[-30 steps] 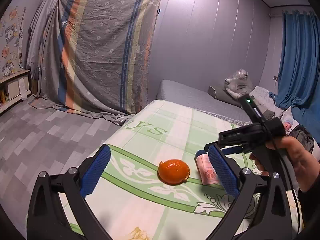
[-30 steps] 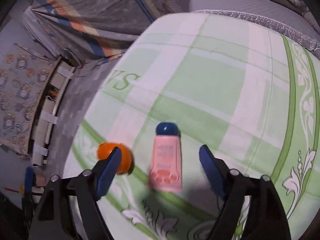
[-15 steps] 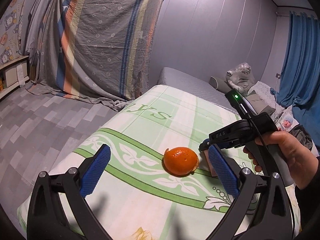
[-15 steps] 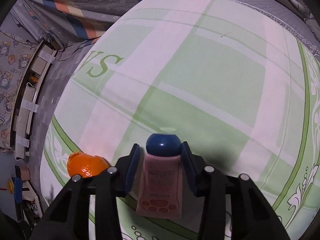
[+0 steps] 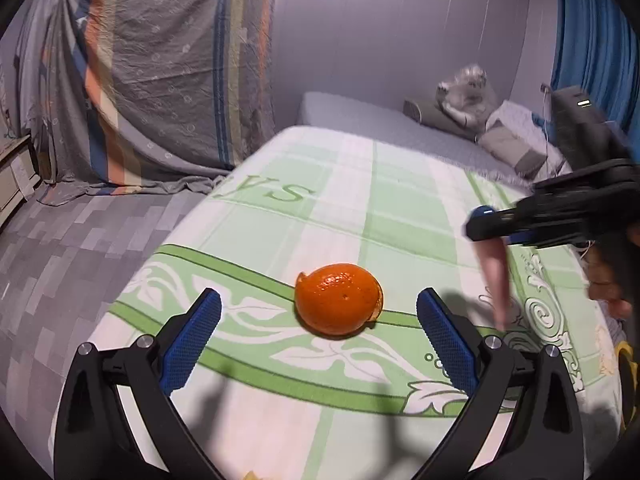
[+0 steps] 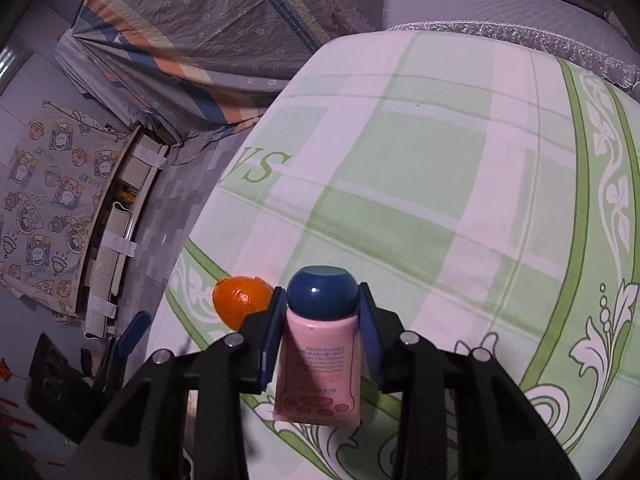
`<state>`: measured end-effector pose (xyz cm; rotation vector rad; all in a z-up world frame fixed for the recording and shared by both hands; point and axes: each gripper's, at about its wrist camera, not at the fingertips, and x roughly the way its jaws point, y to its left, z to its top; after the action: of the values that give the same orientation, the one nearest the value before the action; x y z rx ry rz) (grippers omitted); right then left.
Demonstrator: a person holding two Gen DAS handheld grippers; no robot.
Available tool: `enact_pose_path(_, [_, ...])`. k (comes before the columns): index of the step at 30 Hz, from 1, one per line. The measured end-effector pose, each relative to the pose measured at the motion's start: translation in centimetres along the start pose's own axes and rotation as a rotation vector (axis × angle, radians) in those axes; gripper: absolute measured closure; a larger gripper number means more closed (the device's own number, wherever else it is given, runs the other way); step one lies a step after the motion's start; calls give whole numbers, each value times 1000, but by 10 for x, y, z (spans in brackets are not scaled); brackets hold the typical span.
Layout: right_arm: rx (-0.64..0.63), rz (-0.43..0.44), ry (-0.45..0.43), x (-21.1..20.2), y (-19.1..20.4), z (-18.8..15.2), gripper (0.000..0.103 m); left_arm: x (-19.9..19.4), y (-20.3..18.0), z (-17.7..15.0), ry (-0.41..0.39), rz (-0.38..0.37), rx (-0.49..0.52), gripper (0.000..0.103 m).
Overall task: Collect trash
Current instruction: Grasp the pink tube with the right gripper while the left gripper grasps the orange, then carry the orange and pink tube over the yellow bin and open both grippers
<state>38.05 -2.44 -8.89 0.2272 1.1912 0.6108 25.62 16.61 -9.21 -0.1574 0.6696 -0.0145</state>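
Right wrist view shows the right gripper clamped on the pink tube lifted clear of the bed cover, so the left gripper, jaws wide apart, should straddle the orange peel evenly, then squeeze gently.

The green-and-white bedsheet carries large green letters near its far edge, reading "VS" in the right wrist view and seen upside down from the left wrist view, where a further stroke before them cannot be made out. The pink tube has several lines of small dark print and a short capital-letter word above its paw-print motif, all upside down and too small to read.
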Motion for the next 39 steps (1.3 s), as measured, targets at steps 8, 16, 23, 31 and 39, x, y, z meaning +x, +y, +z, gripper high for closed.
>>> enact_pose_path(8, [-28,95,-39,-27,8,-30,69,55,-18,11,117,52,43,9])
enact_pose_path(16, [-74,148,-51,-29,22,-37,69,86,-13,7,189,97,17,11])
enact_pose_path(23, [-80,163,-60,-33,26,-40,69,89,-10,9,194,57,-5,41])
enact_pose_path(31, [-62,159,-87,-47,18,-50,69,61,-6,13,132,28,-37,51])
enact_pose_path(39, [-48,163,-131,-76,2,-82,69,-19,-37,21,-26,-38,9,51])
